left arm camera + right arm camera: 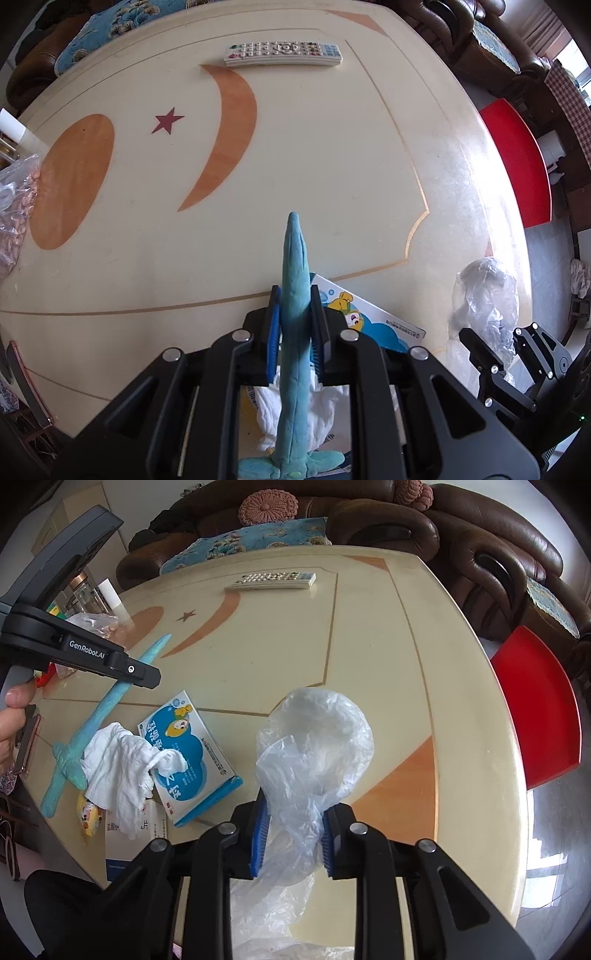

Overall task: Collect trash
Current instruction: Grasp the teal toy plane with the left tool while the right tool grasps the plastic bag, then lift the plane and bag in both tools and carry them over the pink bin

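**Both grippers loaded: clay strip on the left, trash bag on the right**

Step in hand, by my read: mid-collection. The bag is being held ready while a piece of trash is being picked off the table; nothing seems bagged yet.

Left gripper (294,317): jaws closed down to a narrow gap, blue pads pinching a long teal clay strip (294,280) mid-length. The strip is sticking out forward past the fingertips, its cross-shaped tail trailing back under the gripper. Whether it is lifting clear of the table (332,155) I cannot tell.

Below and beside it, near the front edge: crumpled white tissue (118,764), a blue-and-white cartoon box (192,760), a small yellow wrapper (88,814) and a white leaflet, all touching or overlapping.

Right gripper (293,834): jaws partly closed, squeezing the bunched clear plastic bag (314,746). The bag is puffing up ahead of the fingers and trailing down behind.

Next move calls for swinging the strip over to the bag and finding its mouth, which looks bunched, so dropping it in may miss. Tissue and wrapper are waiting. Remote (282,53) at the far side probably isn't trash.
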